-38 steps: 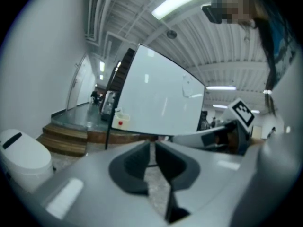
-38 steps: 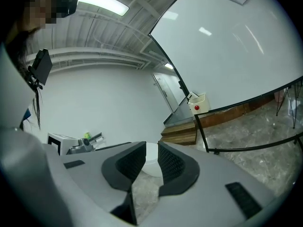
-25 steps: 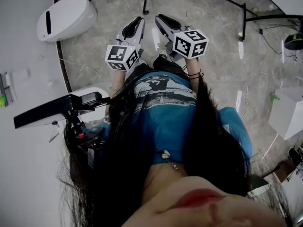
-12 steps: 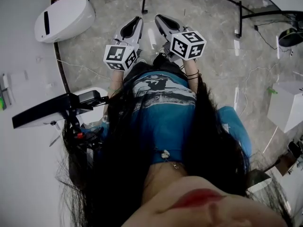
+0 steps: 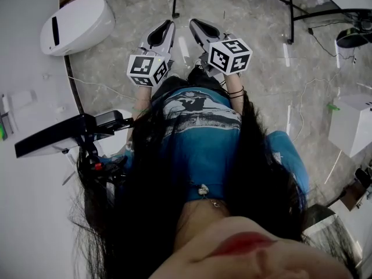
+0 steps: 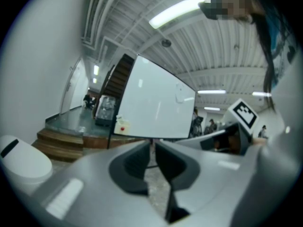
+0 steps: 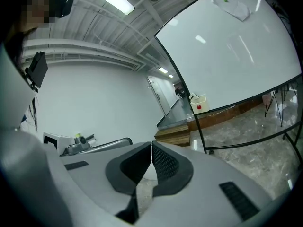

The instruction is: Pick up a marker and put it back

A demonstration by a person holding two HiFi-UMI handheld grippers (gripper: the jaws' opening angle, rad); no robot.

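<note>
Head view: left hand-held gripper [image 5: 167, 27] and right hand-held gripper [image 5: 197, 25] side by side, low over the floor [image 5: 116, 68]. Right pressed together on nothing; left a hair apart, also empty. No marker in any view. Probably at the whiteboard [image 7: 232, 56] well ahead of both, maybe in the small holder [image 7: 199, 104] on its lower edge; can't confirm. Risk: arriving with the right pinched tight, knocking the marker instead of straddling it. Versus a second ago: right gone from partly spread to closed; poses barely shifted.

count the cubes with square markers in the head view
2. The left cube rides on the left gripper; the right cube rides on the right gripper. Both show fully, and none looks hidden.
</note>
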